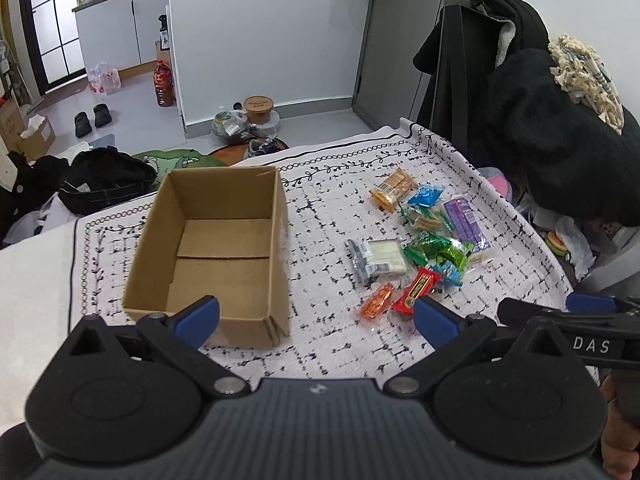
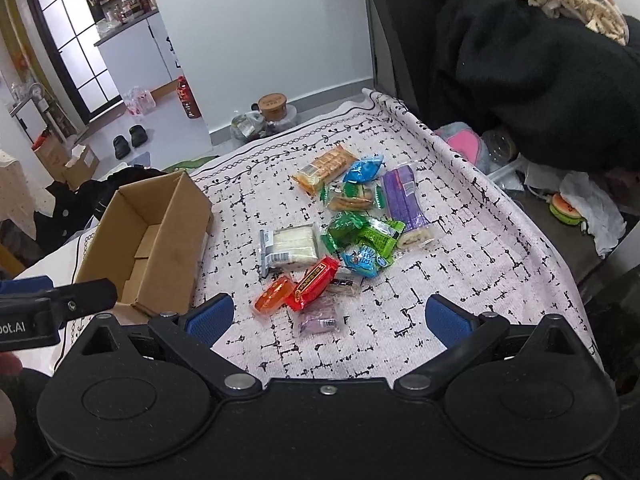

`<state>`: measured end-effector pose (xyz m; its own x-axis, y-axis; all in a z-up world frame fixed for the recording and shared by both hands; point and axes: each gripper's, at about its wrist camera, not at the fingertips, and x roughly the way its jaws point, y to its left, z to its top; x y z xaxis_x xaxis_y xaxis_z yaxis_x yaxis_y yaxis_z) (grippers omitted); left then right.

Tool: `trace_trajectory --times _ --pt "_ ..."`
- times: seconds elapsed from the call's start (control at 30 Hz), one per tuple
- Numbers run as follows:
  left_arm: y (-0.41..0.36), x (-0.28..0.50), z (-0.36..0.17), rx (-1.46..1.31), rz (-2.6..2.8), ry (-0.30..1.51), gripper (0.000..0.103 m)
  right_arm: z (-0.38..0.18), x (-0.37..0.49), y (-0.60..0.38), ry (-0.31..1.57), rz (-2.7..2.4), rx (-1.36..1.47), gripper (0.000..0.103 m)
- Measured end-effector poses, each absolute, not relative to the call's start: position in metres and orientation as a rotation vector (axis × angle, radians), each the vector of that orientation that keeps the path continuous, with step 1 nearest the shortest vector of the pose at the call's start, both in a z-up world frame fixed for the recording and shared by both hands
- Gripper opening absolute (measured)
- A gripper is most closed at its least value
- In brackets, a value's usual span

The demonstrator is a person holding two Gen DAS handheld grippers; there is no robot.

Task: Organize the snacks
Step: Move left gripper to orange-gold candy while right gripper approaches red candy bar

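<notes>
From the left wrist view, we see one open cardboard box (image 1: pixel 224 248) standing on a white tablecloth with black dashes (image 1: pixel 320 348), with nothing visible inside it. To its right lies a loose pile of snack packets. We count one orange cracker pack (image 1: pixel 394 189), one blue packet (image 1: pixel 426 195), one purple bar (image 1: pixel 466 222), one white sandwich pack (image 1: pixel 378 258), a cluster of green packets (image 1: pixel 438 249), one red packet (image 1: pixel 416 291) and one small orange packet (image 1: pixel 376 300). The left gripper (image 1: pixel 316 320) hangs released, blue pads wide apart, between box and pile, holding nothing. Dark coats (image 1: pixel 560 128) crowd the table's far right edge.

From the right wrist view, the same box (image 2: pixel 160 240) sits at left and the snacks spread in the middle, well apart from it. Here we also count one pale purple packet (image 2: pixel 320 318) nearest us and one light blue packet (image 2: pixel 366 258). The right gripper (image 2: pixel 328 316) is likewise spread open above the pale purple packet, gripping nothing. The left tool's black tip (image 2: pixel 80 294) juts in front of the box's near corner.
</notes>
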<state>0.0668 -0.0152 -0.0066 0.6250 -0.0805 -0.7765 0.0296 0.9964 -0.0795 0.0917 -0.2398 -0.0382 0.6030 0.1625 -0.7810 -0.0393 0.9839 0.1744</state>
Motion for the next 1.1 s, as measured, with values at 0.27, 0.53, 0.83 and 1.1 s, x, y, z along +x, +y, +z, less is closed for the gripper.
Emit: trace_trajectory --times 0.27,0.53,0.83,1.1 --pt "-0.029 0.089 -0.015 -0.102 -0.113 0.906 0.103 -0.052 0.118 -0.258 0.983 0.123 0.216 0.103" --pt "-0.044 0.116 -0.044 -0.136 -0.132 0.934 0.100 -0.075 0.144 -0.278 1.048 0.122 0.312 0.084" --pt "-0.057 0.146 -0.088 -0.160 -0.141 1.007 0.080 -0.117 0.175 -0.288 1.193 0.156 0.459 0.059" --pt "-0.063 0.168 -0.124 -0.165 -0.149 1.065 0.066 -0.123 0.201 -0.284 1.181 0.138 0.528 0.059"
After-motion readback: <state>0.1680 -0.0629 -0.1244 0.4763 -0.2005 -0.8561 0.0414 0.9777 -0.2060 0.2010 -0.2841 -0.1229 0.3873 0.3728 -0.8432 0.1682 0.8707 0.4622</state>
